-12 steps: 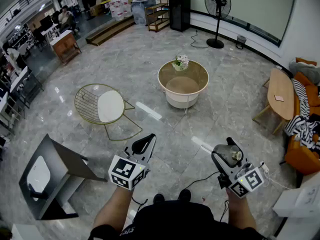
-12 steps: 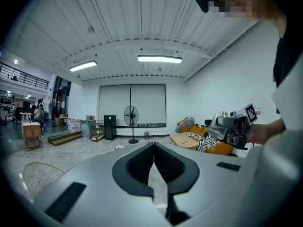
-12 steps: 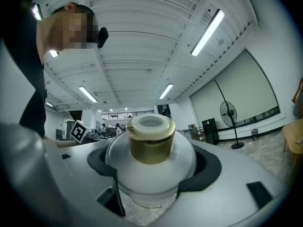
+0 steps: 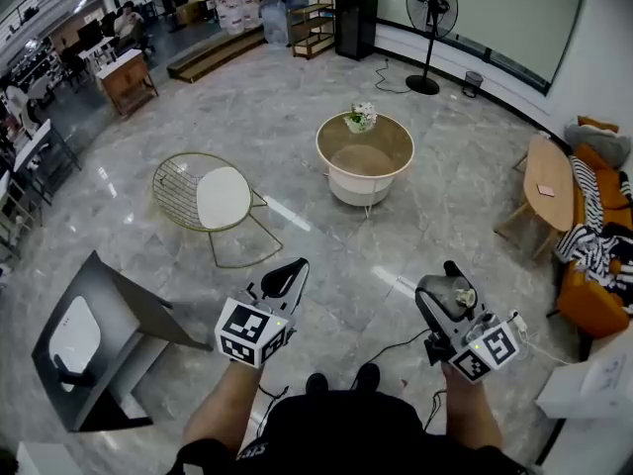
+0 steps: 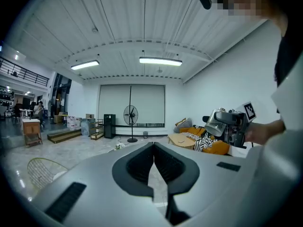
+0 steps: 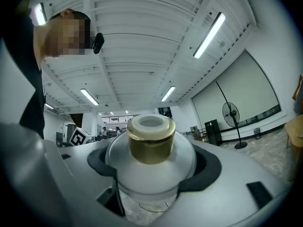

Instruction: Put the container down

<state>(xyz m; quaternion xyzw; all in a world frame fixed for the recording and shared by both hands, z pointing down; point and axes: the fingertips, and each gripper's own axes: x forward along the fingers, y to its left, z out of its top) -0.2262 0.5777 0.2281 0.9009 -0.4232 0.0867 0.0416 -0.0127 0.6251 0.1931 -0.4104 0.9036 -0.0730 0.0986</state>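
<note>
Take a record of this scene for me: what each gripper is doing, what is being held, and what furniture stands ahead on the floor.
right gripper: shut on the container, held in the air above the floor
container: pale rounded body, gold band with a white cap
left gripper: fingers together, nothing between them
ahead: round table with flowers; wire chair to its left
task status: container not yet put down

No words, brands or numbers are legible anywhere. The cubes on the left tongs (image 4: 298, 265) and right tongs (image 4: 436, 283) bear only black-and-white square patterns (codes, not letters).
</note>
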